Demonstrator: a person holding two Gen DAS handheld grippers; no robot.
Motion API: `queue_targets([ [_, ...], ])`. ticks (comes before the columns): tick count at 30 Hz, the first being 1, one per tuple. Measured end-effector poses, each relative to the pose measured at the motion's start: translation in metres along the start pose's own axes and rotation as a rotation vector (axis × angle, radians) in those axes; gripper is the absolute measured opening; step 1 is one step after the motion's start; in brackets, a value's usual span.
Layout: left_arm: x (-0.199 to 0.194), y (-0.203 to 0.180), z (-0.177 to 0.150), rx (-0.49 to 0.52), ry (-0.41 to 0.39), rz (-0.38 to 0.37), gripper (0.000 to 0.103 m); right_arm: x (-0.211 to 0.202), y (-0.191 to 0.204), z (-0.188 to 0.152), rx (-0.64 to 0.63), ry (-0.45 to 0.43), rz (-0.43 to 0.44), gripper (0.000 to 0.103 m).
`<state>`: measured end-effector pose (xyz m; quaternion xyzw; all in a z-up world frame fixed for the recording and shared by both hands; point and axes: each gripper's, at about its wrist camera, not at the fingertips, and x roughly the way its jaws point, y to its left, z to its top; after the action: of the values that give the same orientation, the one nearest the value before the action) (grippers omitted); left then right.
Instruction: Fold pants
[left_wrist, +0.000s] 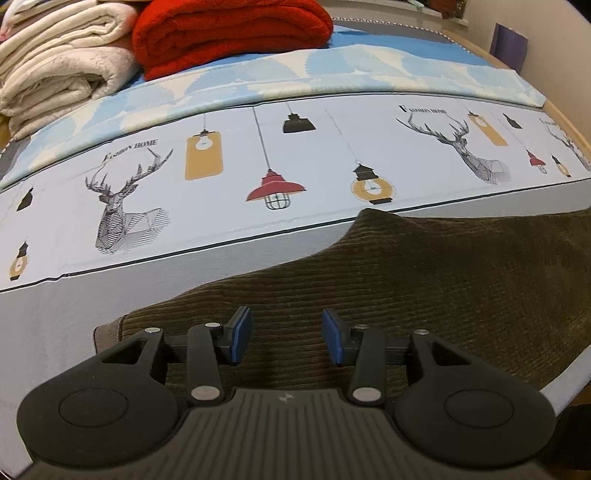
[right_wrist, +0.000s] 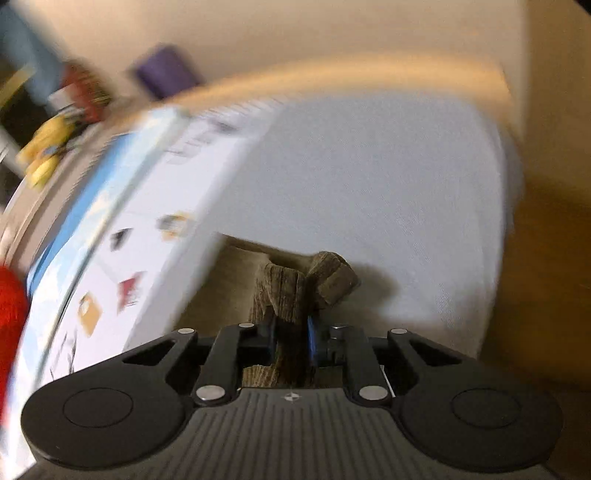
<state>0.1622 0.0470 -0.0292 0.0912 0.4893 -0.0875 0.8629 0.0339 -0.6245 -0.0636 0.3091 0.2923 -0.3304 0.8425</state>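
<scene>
Dark olive-brown corduroy pants (left_wrist: 424, 280) lie spread over the near part of the bed, with a lighter waistband or hem edge at the left. My left gripper (left_wrist: 286, 338) hovers just above the cloth with its blue pads (left_wrist: 242, 334) apart and nothing between them. In the blurred right wrist view, my right gripper (right_wrist: 291, 341) is shut on a bunched fold of the pants (right_wrist: 284, 295), which sticks up past the fingertips. The rest of the pants is hidden there.
The bed sheet (left_wrist: 229, 177) shows deer and lamp prints. A folded red blanket (left_wrist: 229, 29) and cream blankets (left_wrist: 55, 70) are stacked at the far left. A wooden bed frame (left_wrist: 569, 122) and a wall border the right. The wooden floor (right_wrist: 546, 295) lies beyond the mattress corner.
</scene>
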Motion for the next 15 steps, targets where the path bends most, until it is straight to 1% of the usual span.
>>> queue_targets([
  [2, -0.002, 0.006, -0.002, -0.009, -0.001, 0.005, 0.047, -0.033, 0.054, -0.011, -0.190, -0.102, 0.066, 0.016],
  [4, -0.003, 0.012, -0.005, -0.016, 0.001, 0.012, 0.047, -0.073, 0.108, -0.035, -0.357, -0.199, 0.178, 0.016],
  [6, -0.005, 0.020, -0.009, -0.027, 0.002, 0.021, 0.047, -0.112, 0.157, -0.074, -0.537, -0.292, 0.293, 0.016],
  [7, -0.005, 0.024, -0.011, -0.032, 0.003, 0.026, 0.047, -0.129, 0.177, -0.095, -0.618, -0.323, 0.353, 0.016],
  [9, -0.006, 0.033, -0.015, -0.041, 0.008, 0.038, 0.047, -0.156, 0.213, -0.145, -0.778, -0.351, 0.483, 0.016],
  [11, -0.007, 0.041, -0.018, -0.053, 0.008, 0.048, 0.047, -0.169, 0.244, -0.204, -0.967, -0.321, 0.592, 0.017],
  [12, -0.008, 0.044, -0.018, -0.062, 0.009, 0.051, 0.047, -0.169, 0.255, -0.233, -1.061, -0.273, 0.641, 0.019],
  [13, -0.008, 0.047, -0.019, -0.071, 0.010, 0.054, 0.047, -0.165, 0.263, -0.264, -1.151, -0.195, 0.688, 0.022],
  [14, -0.008, 0.050, -0.019, -0.078, 0.011, 0.056, 0.047, -0.158, 0.269, -0.295, -1.237, -0.081, 0.724, 0.024],
  [15, -0.009, 0.052, -0.020, -0.085, 0.012, 0.056, 0.047, -0.148, 0.273, -0.322, -1.325, 0.067, 0.759, 0.029],
])
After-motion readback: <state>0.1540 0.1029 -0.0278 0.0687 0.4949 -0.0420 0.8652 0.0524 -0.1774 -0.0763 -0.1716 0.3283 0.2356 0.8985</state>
